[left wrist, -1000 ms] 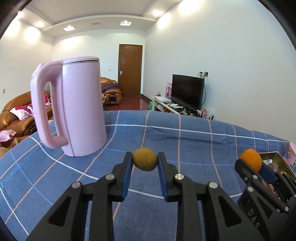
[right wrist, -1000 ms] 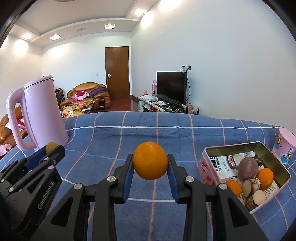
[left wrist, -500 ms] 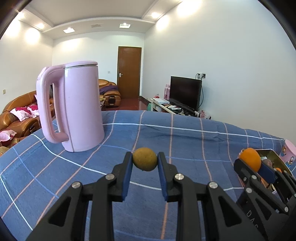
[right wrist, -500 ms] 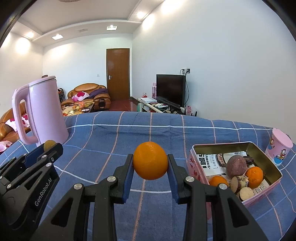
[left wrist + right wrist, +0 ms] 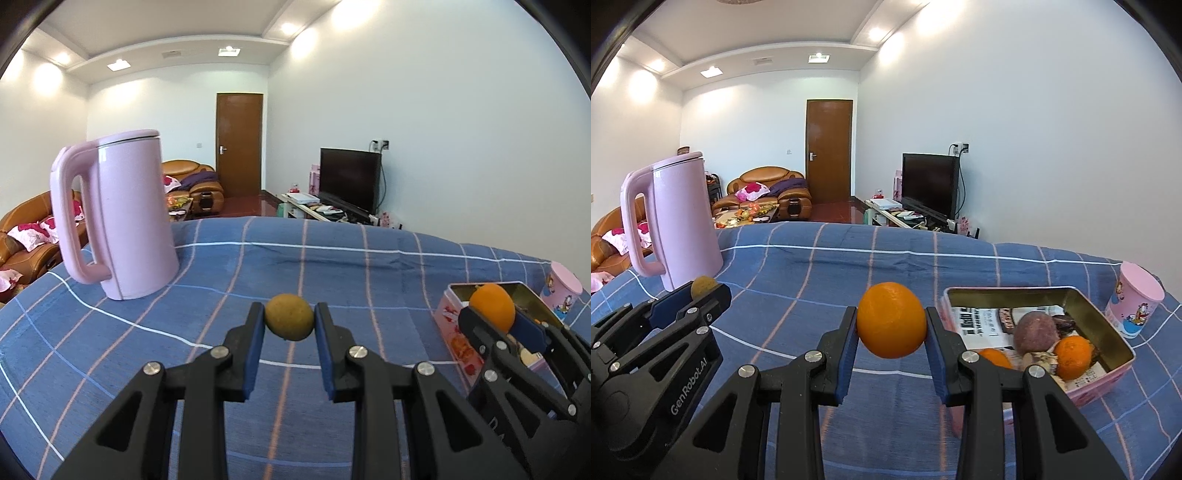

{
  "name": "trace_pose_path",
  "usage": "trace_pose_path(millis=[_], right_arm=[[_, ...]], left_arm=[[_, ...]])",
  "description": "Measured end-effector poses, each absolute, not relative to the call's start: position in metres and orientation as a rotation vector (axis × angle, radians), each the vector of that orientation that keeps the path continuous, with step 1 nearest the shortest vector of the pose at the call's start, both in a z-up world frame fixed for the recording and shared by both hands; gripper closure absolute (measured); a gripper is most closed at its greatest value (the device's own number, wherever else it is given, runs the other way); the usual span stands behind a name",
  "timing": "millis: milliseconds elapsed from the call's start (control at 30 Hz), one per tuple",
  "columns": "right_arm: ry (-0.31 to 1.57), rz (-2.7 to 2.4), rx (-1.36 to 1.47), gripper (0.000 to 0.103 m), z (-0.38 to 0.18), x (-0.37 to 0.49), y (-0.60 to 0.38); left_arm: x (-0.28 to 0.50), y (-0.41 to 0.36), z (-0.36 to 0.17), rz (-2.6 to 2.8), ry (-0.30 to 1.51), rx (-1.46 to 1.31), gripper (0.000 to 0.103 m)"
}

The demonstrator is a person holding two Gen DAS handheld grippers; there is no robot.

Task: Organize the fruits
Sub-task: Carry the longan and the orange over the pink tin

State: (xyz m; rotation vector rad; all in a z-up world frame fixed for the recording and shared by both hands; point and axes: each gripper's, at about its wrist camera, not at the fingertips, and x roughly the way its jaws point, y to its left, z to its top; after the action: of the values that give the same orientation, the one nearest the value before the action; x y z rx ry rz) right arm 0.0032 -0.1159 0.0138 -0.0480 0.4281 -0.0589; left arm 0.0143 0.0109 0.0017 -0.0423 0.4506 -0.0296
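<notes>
My left gripper (image 5: 289, 320) is shut on a small brown-green round fruit (image 5: 289, 316), held above the blue checked cloth. My right gripper (image 5: 891, 325) is shut on an orange (image 5: 891, 325), also held in the air. In the left wrist view the right gripper (image 5: 493, 315) with its orange (image 5: 493, 302) hangs in front of the pink tin (image 5: 456, 326). In the right wrist view the left gripper (image 5: 696, 295) sits at the left with its fruit (image 5: 703, 286). The open pink tin (image 5: 1108, 332) lies right of the orange and holds a purple fruit (image 5: 1034, 328), two oranges and cut pieces.
A tall pink kettle (image 5: 125, 218) stands on the cloth at the far left. A pink printed cup (image 5: 1136, 304) stands beyond the tin at the right. The blue cloth (image 5: 332, 269) stretches between kettle and tin. Sofas, a door and a television lie beyond the table.
Both grippers have moved to the right across the cloth with their fruits; the kettle has slid left in view and the tin has come closer.
</notes>
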Motion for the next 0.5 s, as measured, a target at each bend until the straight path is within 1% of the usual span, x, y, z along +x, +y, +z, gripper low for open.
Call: trace_pose_path(millis=[500], right_arm=[[0.422,-0.113,-0.052,0.066,0.015,-0.006,-0.165]], left_arm=[[0.01,-0.04,0.003,-0.084,0.459,-0.012,0.074]])
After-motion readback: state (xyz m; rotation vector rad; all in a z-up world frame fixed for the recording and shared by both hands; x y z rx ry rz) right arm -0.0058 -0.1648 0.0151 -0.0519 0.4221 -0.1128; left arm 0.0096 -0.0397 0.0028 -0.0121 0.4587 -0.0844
